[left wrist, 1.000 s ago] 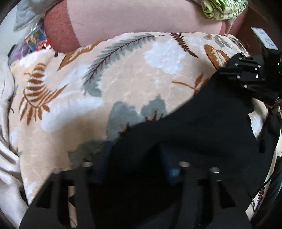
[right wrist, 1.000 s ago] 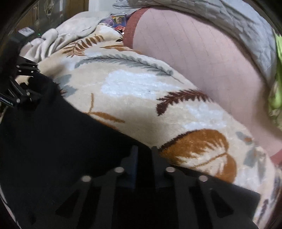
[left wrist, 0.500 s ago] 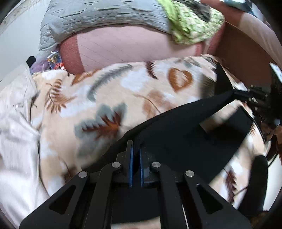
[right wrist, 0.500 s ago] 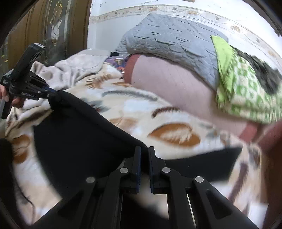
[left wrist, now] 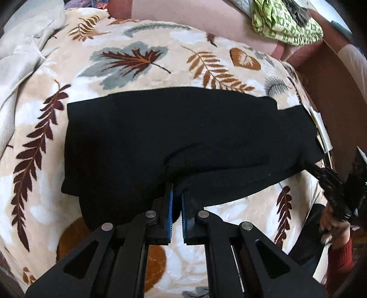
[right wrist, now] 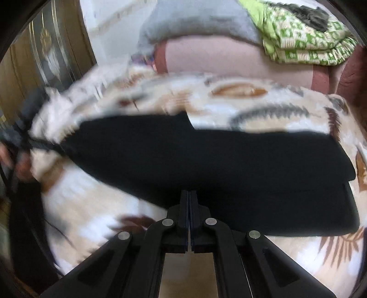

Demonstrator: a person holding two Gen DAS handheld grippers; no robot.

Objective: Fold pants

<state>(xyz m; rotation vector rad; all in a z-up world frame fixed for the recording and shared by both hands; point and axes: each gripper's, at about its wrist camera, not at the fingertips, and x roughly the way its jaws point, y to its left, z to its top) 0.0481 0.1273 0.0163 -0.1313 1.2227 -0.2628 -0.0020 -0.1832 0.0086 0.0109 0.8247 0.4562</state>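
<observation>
Black pants (left wrist: 172,137) lie stretched sideways across a leaf-patterned blanket (left wrist: 137,59). My left gripper (left wrist: 176,192) is shut on their near edge, with black cloth pinched between the blue pads (left wrist: 170,206). At the right edge of this view my right gripper (left wrist: 330,181), held by a hand (left wrist: 337,224) in a red sleeve, grips the pants' far right corner. In the right wrist view the pants (right wrist: 229,165) span the frame and my right gripper (right wrist: 189,194) is shut on their near hem. The left gripper (right wrist: 25,139) is a blur at the far left.
A pink bolster (left wrist: 195,16) lies along the back of the bed, with a green patterned cloth (left wrist: 286,23) and a grey quilt (right wrist: 195,20) on it. A beige sheet (left wrist: 20,45) is bunched at the left. A brown wooden bed frame (left wrist: 332,91) runs along the right.
Both grippers have pulled back toward the near side of the bed with the pants. The left jaws closed on the cloth. The pants, held up taut before, now lie flat on the blanket.
</observation>
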